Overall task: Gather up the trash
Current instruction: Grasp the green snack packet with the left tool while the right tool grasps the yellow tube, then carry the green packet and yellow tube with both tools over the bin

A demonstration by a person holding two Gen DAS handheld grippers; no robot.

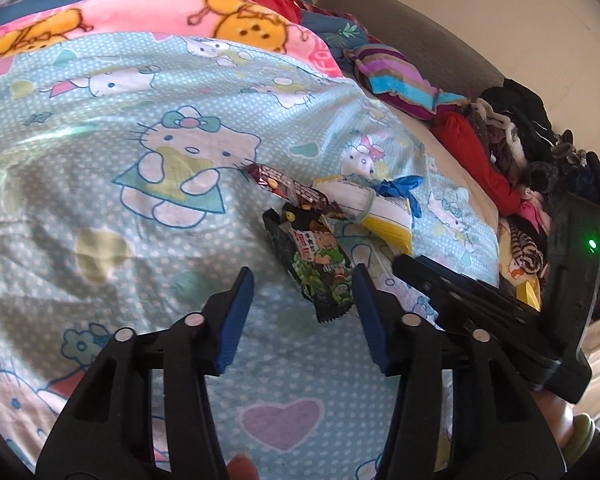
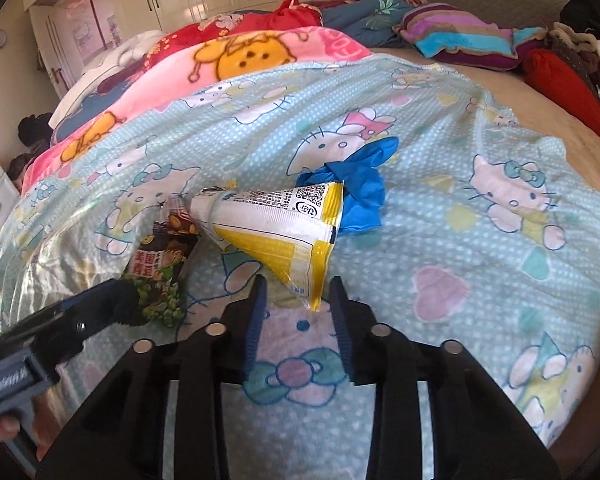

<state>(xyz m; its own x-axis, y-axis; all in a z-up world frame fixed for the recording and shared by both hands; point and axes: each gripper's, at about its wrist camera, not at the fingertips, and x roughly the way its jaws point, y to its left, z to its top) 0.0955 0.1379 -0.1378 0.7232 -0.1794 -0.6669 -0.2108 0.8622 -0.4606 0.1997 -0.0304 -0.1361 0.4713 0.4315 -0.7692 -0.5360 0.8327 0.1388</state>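
**Wrappers on the bed, both grippers poised**

Left wrist view: the left gripper (image 1: 304, 296) has its fingers parted, straddling the lower end of a green snack wrapper (image 1: 318, 264) on the bed cover (image 1: 140, 208); pads not pressing. A brown wrapper (image 1: 296, 190) lies just beyond.

Right wrist view: the right gripper (image 2: 298, 308) is likewise parted about the corner of a yellow-and-white pouch (image 2: 276, 228), not pinching it. A blue glove (image 2: 360, 188) touches the pouch. All 4 look light, limp and crinkly (likely slippery); pinch a flat edge. No bin is visible.
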